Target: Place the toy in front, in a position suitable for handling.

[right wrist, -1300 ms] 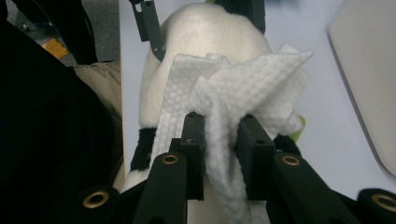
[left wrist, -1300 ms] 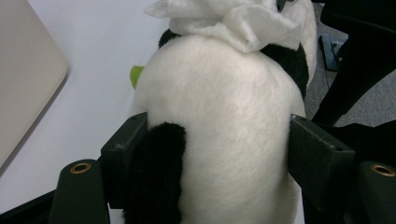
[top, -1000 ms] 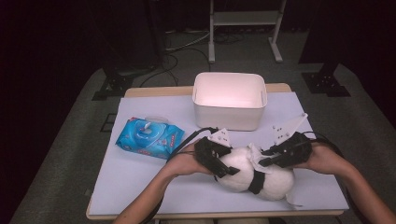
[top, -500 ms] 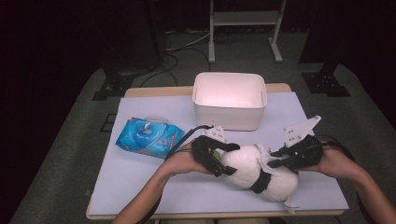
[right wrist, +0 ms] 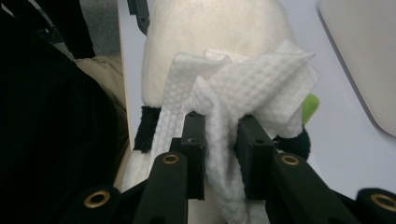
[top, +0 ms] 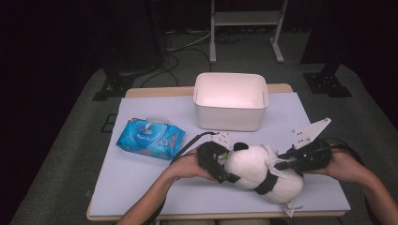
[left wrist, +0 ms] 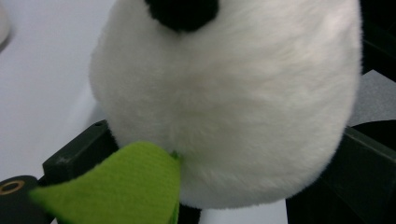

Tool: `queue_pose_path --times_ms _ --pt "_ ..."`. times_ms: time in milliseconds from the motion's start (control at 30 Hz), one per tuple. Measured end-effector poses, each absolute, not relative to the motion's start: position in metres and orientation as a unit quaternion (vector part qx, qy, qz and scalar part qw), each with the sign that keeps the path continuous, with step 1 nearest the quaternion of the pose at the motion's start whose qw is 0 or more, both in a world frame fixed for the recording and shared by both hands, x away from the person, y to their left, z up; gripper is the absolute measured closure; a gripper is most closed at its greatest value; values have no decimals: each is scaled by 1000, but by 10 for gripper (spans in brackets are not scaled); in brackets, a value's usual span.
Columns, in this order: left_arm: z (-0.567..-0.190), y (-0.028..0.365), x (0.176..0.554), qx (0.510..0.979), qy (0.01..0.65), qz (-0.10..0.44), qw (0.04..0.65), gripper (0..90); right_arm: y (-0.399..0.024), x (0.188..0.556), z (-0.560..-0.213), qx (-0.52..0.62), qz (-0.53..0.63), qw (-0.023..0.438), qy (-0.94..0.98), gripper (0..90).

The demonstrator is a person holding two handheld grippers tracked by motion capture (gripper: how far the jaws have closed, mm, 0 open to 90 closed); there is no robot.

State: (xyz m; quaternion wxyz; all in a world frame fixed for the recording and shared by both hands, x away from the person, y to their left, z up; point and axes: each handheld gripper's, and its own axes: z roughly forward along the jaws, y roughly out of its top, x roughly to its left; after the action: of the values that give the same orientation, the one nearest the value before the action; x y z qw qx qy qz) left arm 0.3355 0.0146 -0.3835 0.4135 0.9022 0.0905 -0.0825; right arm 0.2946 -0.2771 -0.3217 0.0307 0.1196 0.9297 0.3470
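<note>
Plush panda (top: 263, 176) lies on its side at the near right of the tabletop (top: 141, 187), head toward our left. We judge it light, soft and squashy; best held round the head or body, since the fur gives under pressure. Left hand-held gripper (top: 224, 164) spread wide round the head, its jaws having just been opening, pads flanking the fur. Right hand-held gripper (top: 280, 165) pinches a white wet wipe (right wrist: 243, 88) against the panda's back. Beyond: white bin (top: 231, 101), blue wipes pack (top: 150, 138).
</note>
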Motion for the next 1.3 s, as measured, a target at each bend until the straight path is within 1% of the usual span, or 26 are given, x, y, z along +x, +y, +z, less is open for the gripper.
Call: queue_pose_path --times_ms 100,133,167,300,333,367,533,600,667,800,933,967,1067,1200,1300 --pt "-385 15 337 897 92 -83 424 123 -277 295 -322 118 347 32 930 742" --pt "-384 16 337 897 89 -78 426 123 -278 295 -323 119 348 32 929 742" --pt "-381 17 336 897 87 -73 428 171 -278 295 -323 118 352 31 928 742" --pt "-374 20 336 895 88 -64 433 211 -277 296 -321 116 361 36 925 742" --pt "-370 23 336 894 91 -58 436 217 -275 297 -319 114 368 43 922 742" --pt "-365 26 337 892 90 -49 439 219 -274 297 -317 114 372 43 920 742" --pt "-352 35 338 892 93 -36 441 224 -269 301 -314 111 385 47 915 743" --pt "-339 46 339 889 92 -21 448 224 -264 304 -313 109 397 48 910 743" --pt "-335 49 338 886 96 -18 454 224 -262 306 -313 109 402 48 908 743" --pt "-316 62 337 885 92 5 456 224 -251 312 -314 103 417 43 902 743" --pt "-305 69 336 883 91 17 461 225 -244 316 -316 99 421 39 901 742" --pt "-302 71 335 884 87 21 459 225 -240 318 -318 99 421 32 901 742" --pt "-300 74 335 880 88 22 465 226 -237 319 -322 98 421 25 902 742" --pt "-307 71 336 876 90 14 473 226 -239 319 -328 103 414 18 904 743" --pt "-308 69 336 876 88 13 474 227 -243 318 -327 102 407 22 907 743"
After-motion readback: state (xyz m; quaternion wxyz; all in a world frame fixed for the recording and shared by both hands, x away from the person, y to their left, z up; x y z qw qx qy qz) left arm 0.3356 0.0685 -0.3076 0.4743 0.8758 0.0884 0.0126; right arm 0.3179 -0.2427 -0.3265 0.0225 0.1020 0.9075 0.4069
